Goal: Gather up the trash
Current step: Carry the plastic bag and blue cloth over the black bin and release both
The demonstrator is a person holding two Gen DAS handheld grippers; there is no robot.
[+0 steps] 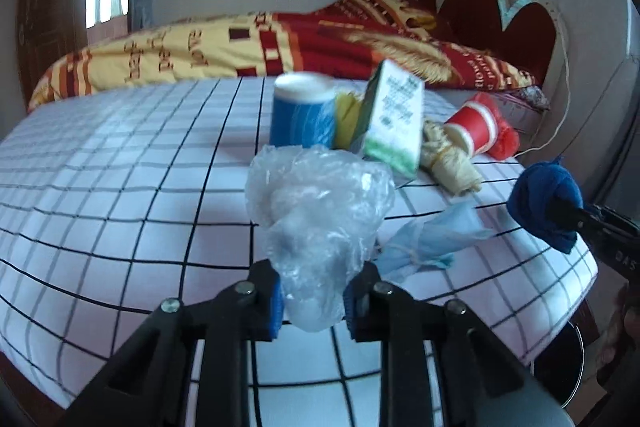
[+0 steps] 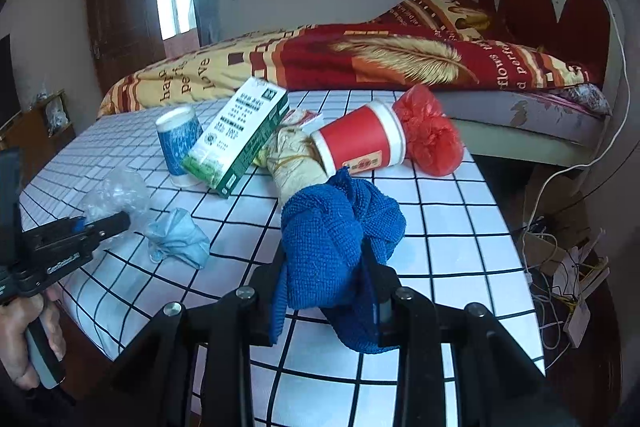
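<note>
My left gripper [image 1: 312,301] is shut on a crumpled clear plastic bag [image 1: 320,211], held above the checked tablecloth [image 1: 120,195]; the bag also shows in the right wrist view [image 2: 116,193]. My right gripper [image 2: 328,303] is shut on a knotted blue cloth [image 2: 340,239], which shows at the right in the left wrist view [image 1: 546,207]. On the table lie a crumpled light-blue face mask [image 2: 178,237], a blue-and-white paper cup [image 2: 178,143], a green-and-white carton [image 2: 240,137], a beige bag bundle [image 2: 294,163], a red paper cup [image 2: 358,143] and a red plastic bag [image 2: 430,131].
A bed with a red-and-yellow quilt [image 2: 360,59] stands behind the table. Cables and a power strip [image 2: 568,287] lie on the floor to the right. A dark round bin [image 1: 560,371] sits below the table's right edge. A wooden door [image 2: 116,23] is at the back left.
</note>
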